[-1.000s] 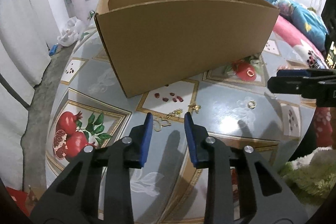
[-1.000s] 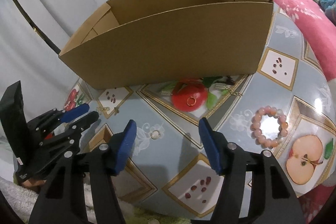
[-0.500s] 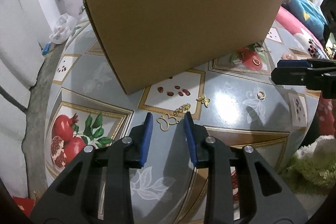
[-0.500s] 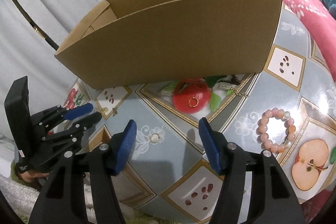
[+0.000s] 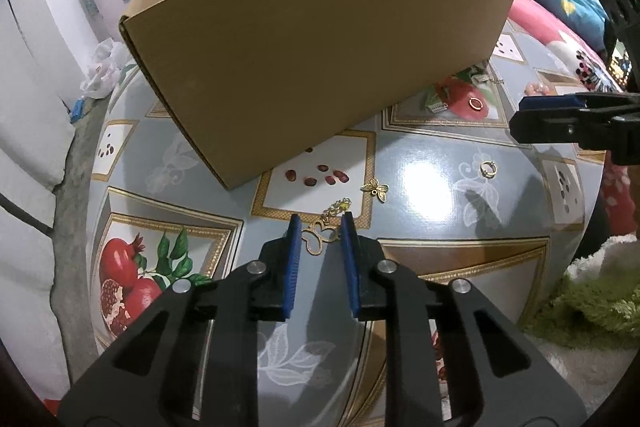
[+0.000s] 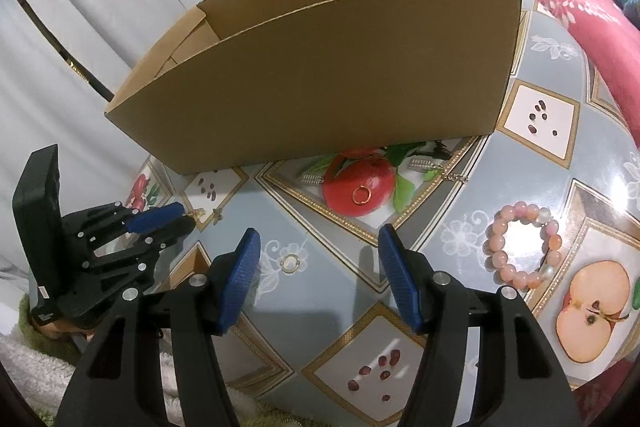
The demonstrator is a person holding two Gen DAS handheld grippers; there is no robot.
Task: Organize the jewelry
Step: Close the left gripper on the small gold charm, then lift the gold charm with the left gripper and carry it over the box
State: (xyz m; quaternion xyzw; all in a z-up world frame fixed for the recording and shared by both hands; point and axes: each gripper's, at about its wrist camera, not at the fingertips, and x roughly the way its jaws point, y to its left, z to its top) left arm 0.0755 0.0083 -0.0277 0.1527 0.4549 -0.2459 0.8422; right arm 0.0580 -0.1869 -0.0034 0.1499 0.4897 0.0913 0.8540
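No writing is legible. The left gripper [image 5: 320, 237], jaws parted, straddles a gold pendant [image 5: 319, 239]; the right gripper [image 6: 320, 255], at its 2 o'clock, gapes empty.

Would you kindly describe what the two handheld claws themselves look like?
Both the left claw and the right claw have matte black skeletal frames with triangular cutouts, silver round pivot bolts and flat ribbed blue finger pads. No cables or sleeves show.
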